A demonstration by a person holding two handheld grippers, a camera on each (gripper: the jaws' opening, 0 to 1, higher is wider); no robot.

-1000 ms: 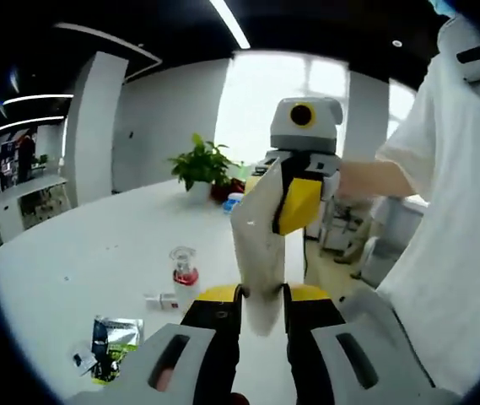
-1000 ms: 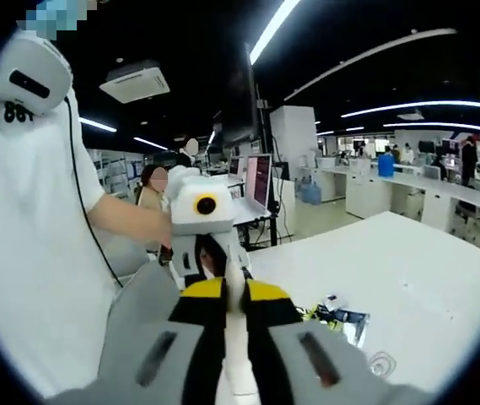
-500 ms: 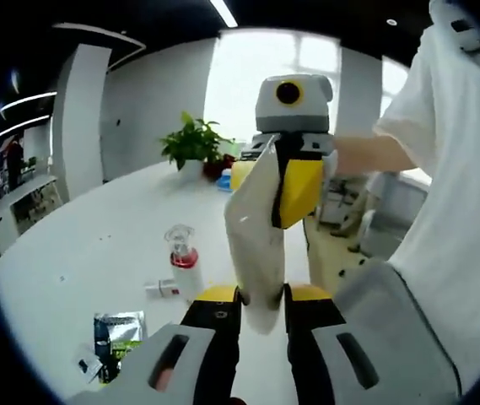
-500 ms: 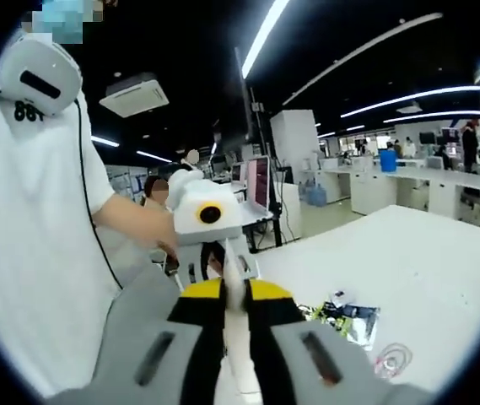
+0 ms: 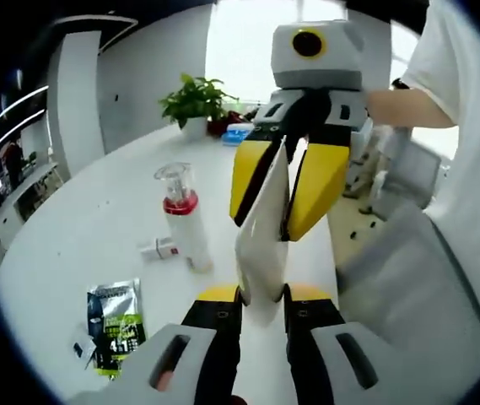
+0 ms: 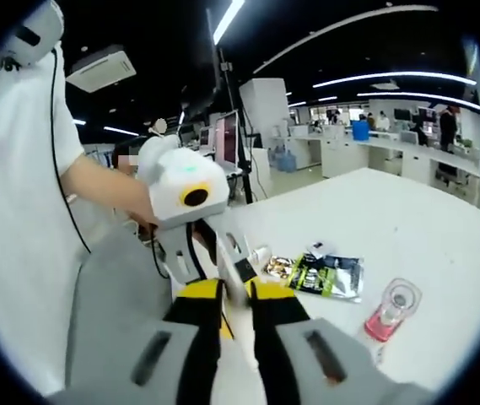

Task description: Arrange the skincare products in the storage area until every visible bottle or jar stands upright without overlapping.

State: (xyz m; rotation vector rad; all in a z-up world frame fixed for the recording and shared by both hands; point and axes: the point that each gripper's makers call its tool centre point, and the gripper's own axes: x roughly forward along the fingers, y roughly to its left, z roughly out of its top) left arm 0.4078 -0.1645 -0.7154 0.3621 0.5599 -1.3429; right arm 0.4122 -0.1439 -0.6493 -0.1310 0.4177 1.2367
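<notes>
A flat white pouch [image 5: 262, 245] is clamped at opposite ends by the left tool [image 5: 255, 297] and right tool [image 5: 288, 190]. A red-collared clear-capped bottle [image 5: 184, 221] is seen upright on the white desk [image 5: 79, 245]

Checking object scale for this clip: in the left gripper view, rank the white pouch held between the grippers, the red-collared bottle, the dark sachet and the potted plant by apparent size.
1. White pouch, nearest the camera.
2. Red-collared bottle.
3. Dark sachet and potted plant look alike; the plant is farther off, so unranked.
</notes>
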